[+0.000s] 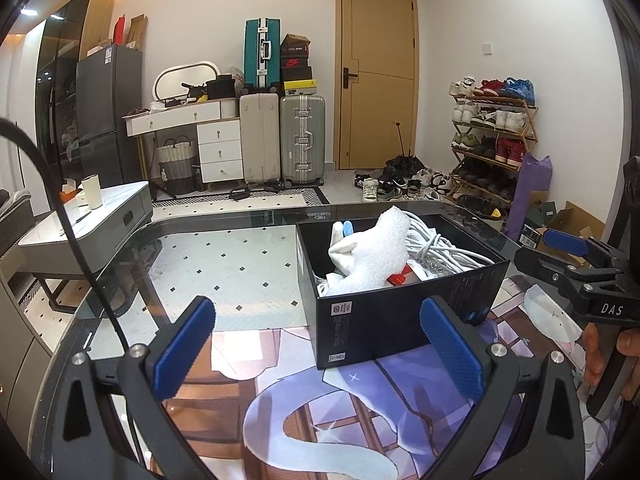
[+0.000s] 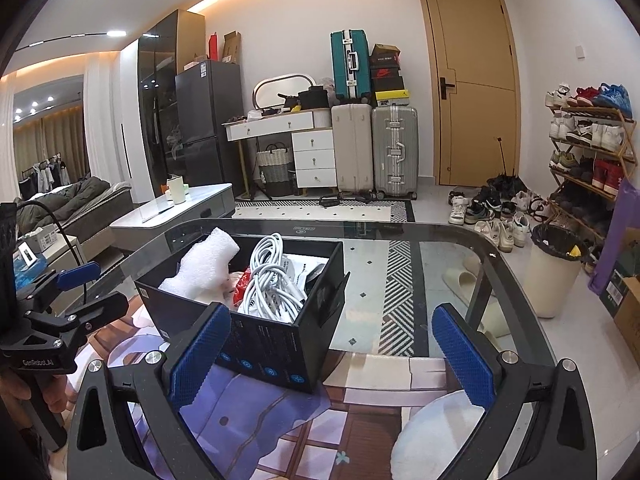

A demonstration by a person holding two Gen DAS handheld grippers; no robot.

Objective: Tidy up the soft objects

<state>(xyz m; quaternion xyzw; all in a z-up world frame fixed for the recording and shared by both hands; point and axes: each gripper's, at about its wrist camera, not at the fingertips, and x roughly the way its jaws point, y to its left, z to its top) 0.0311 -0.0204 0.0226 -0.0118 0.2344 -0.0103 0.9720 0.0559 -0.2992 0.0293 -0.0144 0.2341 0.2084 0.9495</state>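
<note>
Left tool (image 1: 318,344) wide, empty | right tool (image 2: 332,354) wide, empty | foam sheet (image 1: 380,252) upright in black box (image 1: 404,312)

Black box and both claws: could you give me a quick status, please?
Left claw open, empty. Right claw open, empty. Black box holds foam, cables. Nothing blocking.

"DAS" was printed in white on the right hand-held gripper (image 1: 568,258). "GenRobot.AI" was printed on the left hand-held gripper (image 2: 78,286). Labels on the black box (image 1: 376,320) were too small to read.
</note>
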